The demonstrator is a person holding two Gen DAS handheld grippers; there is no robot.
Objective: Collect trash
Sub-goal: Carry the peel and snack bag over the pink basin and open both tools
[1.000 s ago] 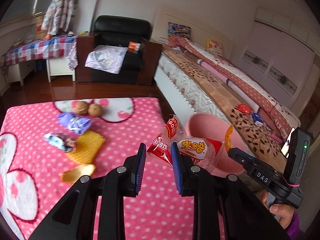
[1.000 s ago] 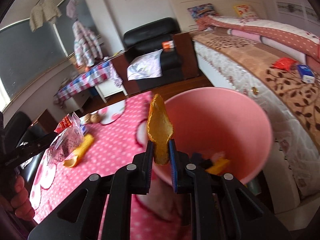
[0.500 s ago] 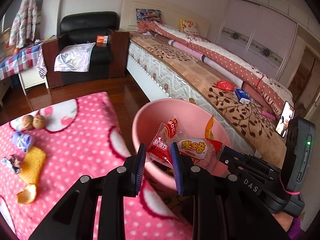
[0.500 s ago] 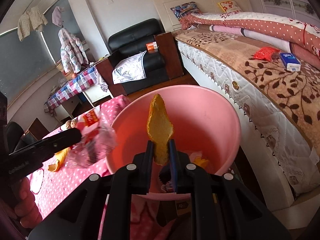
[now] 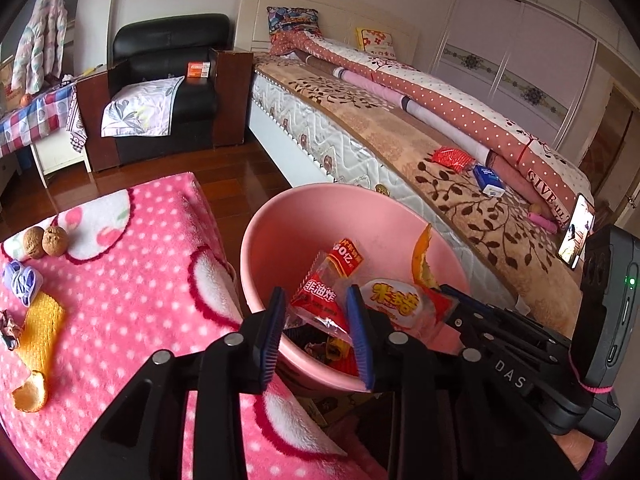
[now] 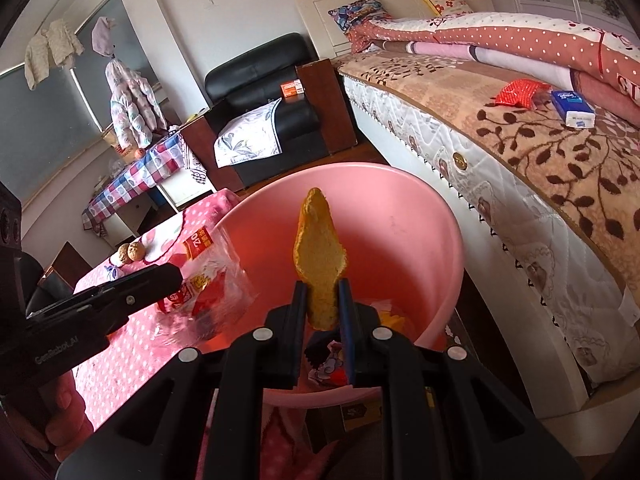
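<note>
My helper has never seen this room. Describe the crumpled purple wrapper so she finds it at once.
On the pink polka-dot blanket, look toward its far left edge, just in front of the two walnuts. The purple wrapper lies there, next to the long orange peel; it alone is lilac.

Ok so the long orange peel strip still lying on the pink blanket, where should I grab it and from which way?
Take the orange peel strip across its narrow width near the middle, coming straight down from above. It lies flat on the blanket, so there is no raised edge to catch. Stay clear of the crumpled wrapper touching its left side and the curled peel piece at its near end.
</note>
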